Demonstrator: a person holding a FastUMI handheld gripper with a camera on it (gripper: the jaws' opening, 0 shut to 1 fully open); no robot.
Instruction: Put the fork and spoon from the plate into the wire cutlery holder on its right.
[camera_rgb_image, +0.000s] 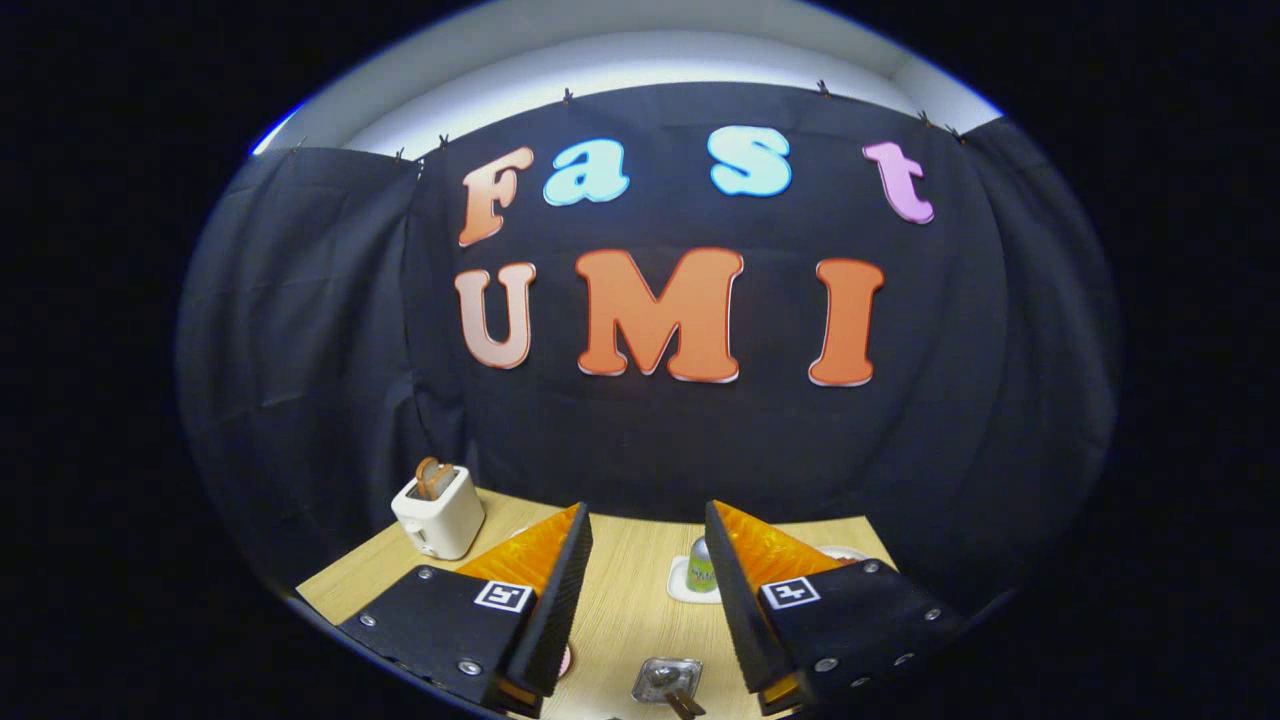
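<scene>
Even, moderate brightness from overhead; pale ceiling strip (640, 60) above black cloth wall (300, 330) nearly washed out. Wooden table (625, 600) softly lit, faint shadows beside white toaster (438, 512). Small glints on metal tray (667, 680) between open fingers of gripper (648, 555). Strong fisheye bending toward rim, slight softness there. Centre sharp, no motion blur.

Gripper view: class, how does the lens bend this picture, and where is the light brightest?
Gripper view: fisheye curves the wooden table edge and the black cloth wall; brightest along the white strip above the cloth; toaster sharp; open claw holds nothing.
</scene>
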